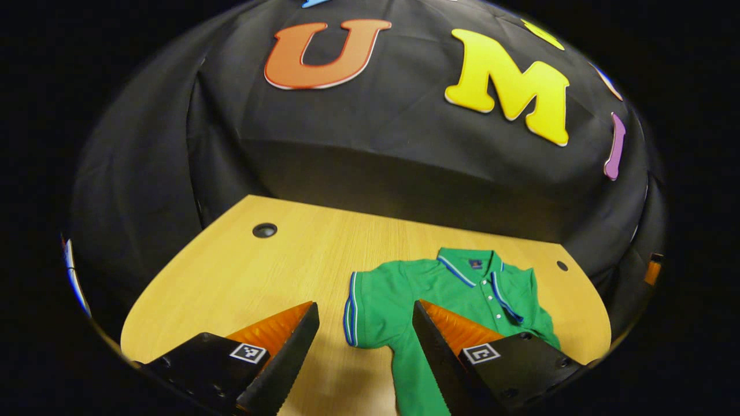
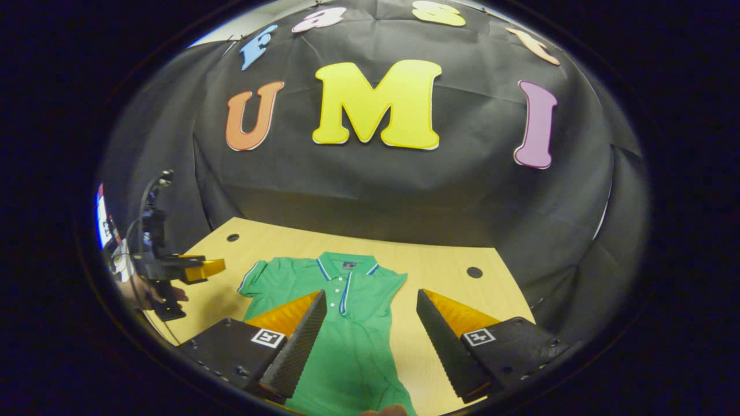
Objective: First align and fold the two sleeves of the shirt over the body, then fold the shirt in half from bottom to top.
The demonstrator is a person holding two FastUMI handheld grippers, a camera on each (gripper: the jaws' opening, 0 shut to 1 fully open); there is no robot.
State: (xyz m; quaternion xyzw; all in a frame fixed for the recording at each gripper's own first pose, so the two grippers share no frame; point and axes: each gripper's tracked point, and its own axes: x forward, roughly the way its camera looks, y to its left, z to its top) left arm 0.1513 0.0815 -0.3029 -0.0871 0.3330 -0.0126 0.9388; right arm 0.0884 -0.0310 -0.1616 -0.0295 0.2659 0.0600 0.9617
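A green polo shirt (image 1: 462, 294) with blue-and-white trim lies flat on the wooden table, collar toward the wall and buttons up. In the left gripper view its striped-cuff sleeve (image 1: 354, 315) sticks out sideways, and my left gripper (image 1: 365, 303) hangs open just above it, holding nothing. In the right gripper view the shirt (image 2: 352, 323) runs down the middle. Its left sleeve (image 2: 252, 277) is spread out, while its right shoulder edge (image 2: 396, 280) looks tucked close to the body. My right gripper (image 2: 371, 292) is open over the shirt's chest and right side, nothing between its fingers.
The wooden table (image 1: 243, 289) has a cable hole at each far corner (image 1: 265, 230) (image 2: 474, 271). The black cloth wall stands right behind it. At the far left of the right gripper view a hand holds the left gripper (image 2: 191, 268) above the table's left part.
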